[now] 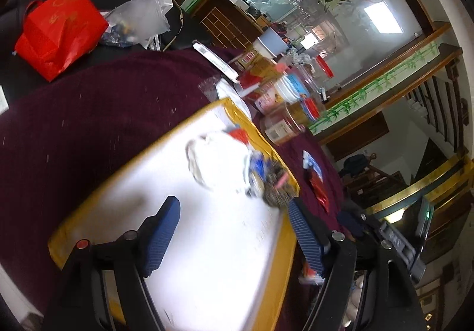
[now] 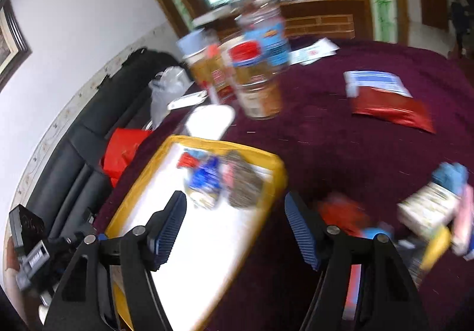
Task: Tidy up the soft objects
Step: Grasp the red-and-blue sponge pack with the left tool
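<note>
A white tray with a yellow rim (image 1: 207,242) lies on the dark red tablecloth; it also shows in the right wrist view (image 2: 207,242). Several soft items lie at its far end: a white cloth (image 1: 216,159), a blue patterned piece (image 1: 259,168) (image 2: 206,180) and a grey speckled piece (image 1: 277,186) (image 2: 243,184). My left gripper (image 1: 234,230) is open and empty over the tray, short of the pile. My right gripper (image 2: 235,227) is open and empty over the tray's right edge. Both views are blurred.
Jars and boxes (image 1: 284,94) (image 2: 254,64) crowd the table behind the tray. A red foil packet (image 2: 391,109) and a blue-white packet (image 2: 373,79) lie to the right. More small items (image 2: 438,212) sit at the right. A red bag (image 1: 59,32) lies on a black sofa.
</note>
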Demonstrator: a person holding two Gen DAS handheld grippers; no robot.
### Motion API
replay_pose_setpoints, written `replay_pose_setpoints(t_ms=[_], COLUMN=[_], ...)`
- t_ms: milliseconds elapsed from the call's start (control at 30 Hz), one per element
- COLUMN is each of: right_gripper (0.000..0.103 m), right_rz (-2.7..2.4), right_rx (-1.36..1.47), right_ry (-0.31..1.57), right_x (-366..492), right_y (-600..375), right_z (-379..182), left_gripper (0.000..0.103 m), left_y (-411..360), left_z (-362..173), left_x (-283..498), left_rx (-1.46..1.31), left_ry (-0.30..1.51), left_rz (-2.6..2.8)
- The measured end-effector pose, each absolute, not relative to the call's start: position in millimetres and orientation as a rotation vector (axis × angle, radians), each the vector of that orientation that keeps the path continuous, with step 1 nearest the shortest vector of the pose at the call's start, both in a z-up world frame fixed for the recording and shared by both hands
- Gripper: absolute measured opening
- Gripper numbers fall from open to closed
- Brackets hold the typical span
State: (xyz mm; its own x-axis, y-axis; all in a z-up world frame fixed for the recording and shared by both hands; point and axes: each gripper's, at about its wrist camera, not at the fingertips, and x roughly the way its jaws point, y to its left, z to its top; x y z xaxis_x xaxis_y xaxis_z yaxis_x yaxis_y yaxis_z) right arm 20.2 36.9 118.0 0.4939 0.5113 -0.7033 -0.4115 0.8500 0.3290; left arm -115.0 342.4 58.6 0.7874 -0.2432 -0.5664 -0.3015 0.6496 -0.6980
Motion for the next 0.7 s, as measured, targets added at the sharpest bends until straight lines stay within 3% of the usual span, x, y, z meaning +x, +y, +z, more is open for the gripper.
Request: replay_pose_setpoints(t_ms=[333, 700], right_gripper=[0.069, 0.069], right_rz=[0.325, 0.325], right_rx=[0.267, 0.244], right_ry=[0.856, 0.926], right_x=[-52, -88], right_y=[-151, -193], right_z=[84, 41], left_gripper=[0.081, 0.081], left_y=[257, 150], left_z=[69, 62], left_x=[-142, -126], left_rx=[-0.777, -0.595], left_ry=[0.699, 0.852], left_rz=[-0.056, -0.201])
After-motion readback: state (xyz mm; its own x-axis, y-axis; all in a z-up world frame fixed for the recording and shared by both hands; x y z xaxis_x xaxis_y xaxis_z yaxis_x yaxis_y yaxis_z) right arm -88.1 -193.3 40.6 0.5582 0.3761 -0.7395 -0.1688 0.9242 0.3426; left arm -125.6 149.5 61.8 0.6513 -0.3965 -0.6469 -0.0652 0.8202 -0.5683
